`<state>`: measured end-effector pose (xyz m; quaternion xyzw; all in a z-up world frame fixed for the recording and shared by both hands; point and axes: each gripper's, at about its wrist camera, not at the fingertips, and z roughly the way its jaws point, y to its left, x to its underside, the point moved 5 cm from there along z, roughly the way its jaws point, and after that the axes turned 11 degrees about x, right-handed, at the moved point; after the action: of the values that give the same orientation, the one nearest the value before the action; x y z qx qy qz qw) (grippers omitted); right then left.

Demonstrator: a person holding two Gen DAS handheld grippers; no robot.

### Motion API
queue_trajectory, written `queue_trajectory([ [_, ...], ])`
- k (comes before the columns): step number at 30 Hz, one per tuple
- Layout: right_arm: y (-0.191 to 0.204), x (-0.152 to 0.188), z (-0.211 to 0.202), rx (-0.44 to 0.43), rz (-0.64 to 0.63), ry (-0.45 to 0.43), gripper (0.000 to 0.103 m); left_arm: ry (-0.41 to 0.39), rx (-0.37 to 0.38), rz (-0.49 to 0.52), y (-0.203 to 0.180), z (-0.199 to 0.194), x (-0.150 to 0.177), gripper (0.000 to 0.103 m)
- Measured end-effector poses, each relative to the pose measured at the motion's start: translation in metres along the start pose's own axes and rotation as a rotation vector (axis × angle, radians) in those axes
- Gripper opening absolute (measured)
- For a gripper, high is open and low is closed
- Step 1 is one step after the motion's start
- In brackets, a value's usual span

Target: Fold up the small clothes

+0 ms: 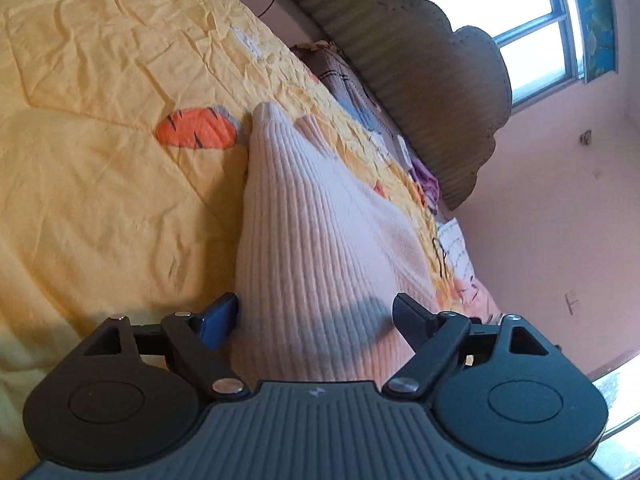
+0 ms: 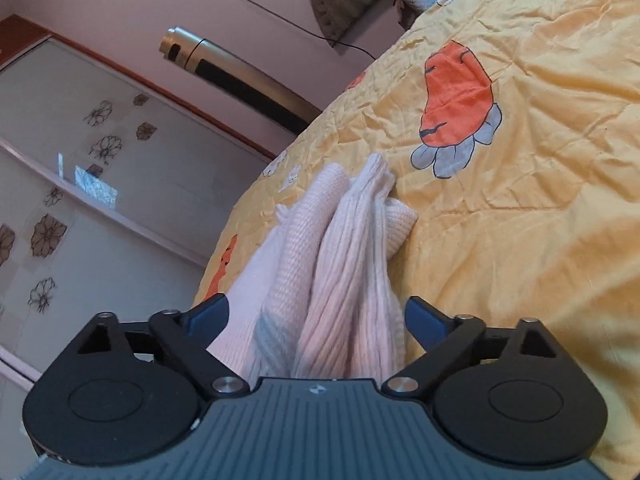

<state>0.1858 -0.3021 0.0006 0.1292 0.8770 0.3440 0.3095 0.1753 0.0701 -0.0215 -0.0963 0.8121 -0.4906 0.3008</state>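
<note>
Left wrist view: left gripper [image 1: 316, 316] is standing wide, pads off the cloth. A pale ribbed knit garment [image 1: 312, 220] is lying on the yellow bedspread [image 1: 100, 160], long axis running away from the jaws, narrow end pointing up-frame.

Right wrist view: right gripper [image 2: 316, 316] is gaping wide; garment [image 2: 340, 264] is lying bunched between the jaws, tapering away up-frame.

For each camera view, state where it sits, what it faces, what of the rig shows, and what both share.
Left wrist: behind the open left gripper, facing a cream ribbed knit garment, headboard and window.
Right wrist: behind the open right gripper, facing the bunched garment, wardrobe side.
Shared: the garment on the yellow cartoon-print quilt.
</note>
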Motion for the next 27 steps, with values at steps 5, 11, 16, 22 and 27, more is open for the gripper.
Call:
queue_trajectory([
  [5, 0.020, 0.042, 0.029, 0.087, -0.147, 0.138, 0.092, 0.036, 0.004, -0.033, 0.006, 0.018, 0.012, 0.083],
  [11, 0.042, 0.054, 0.021, 0.108, -0.263, 0.092, 0.065, 0.044, -0.036, 0.069, -0.027, -0.005, 0.021, 0.056],
  [16, 0.039, 0.065, -0.010, 0.037, -0.247, 0.089, 0.062, 0.078, -0.046, 0.084, -0.021, -0.012, 0.044, 0.062],
  [22, 0.016, 0.072, -0.004, 0.034, -0.133, 0.083, 0.082, -0.083, -0.061, 0.007, -0.018, -0.050, 0.039, 0.073],
  [27, 0.031, 0.035, -0.056, 0.062, -0.099, -0.185, 0.081, -0.328, -0.190, 0.386, -0.087, -0.083, 0.027, 0.081],
])
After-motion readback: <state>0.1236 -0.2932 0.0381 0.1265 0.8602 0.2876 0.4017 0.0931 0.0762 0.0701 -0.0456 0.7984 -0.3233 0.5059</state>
